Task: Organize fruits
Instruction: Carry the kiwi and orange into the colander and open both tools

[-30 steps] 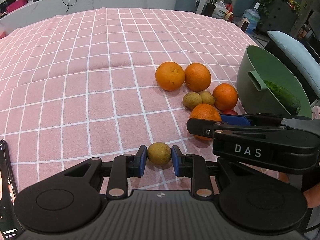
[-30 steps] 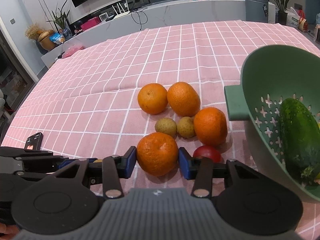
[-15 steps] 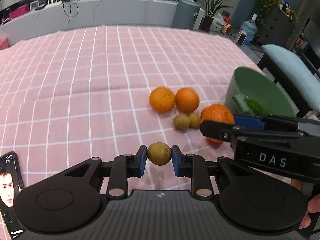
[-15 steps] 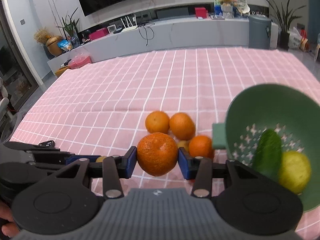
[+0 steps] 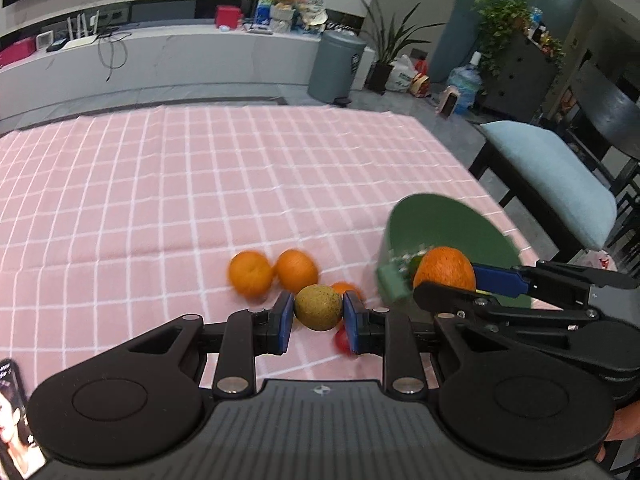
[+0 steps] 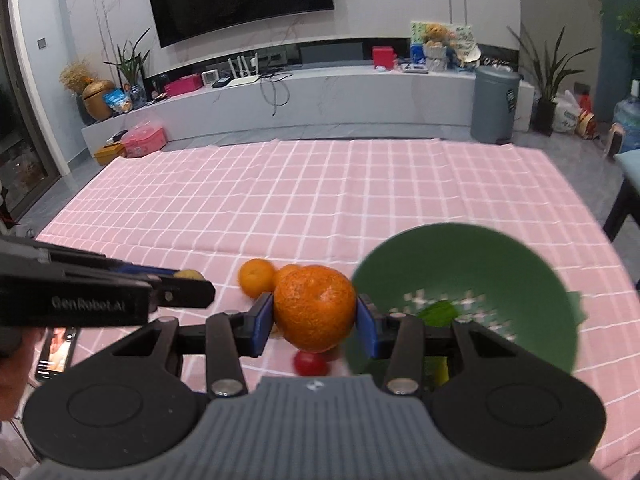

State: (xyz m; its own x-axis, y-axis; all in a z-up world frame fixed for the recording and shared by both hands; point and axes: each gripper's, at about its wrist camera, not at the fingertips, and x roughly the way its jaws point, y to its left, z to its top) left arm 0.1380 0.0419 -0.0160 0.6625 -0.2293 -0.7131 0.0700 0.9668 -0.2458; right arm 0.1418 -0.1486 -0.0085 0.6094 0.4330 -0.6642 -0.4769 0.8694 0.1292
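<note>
left claw point(image 5: 318, 318) clamps greenish-brown round fruit point(image 5: 318, 307); right claw point(image 6: 315, 320) clamps dimpled orange point(image 6: 314, 312)

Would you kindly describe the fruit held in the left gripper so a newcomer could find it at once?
Start at the green colander on the right side of the pink checked tablecloth, then look left to the cluster of oranges. In front of them, the left gripper clamps a small round fruit between blue pads. It alone is dull greenish-brown, and smaller than the orange in the right gripper.
</note>
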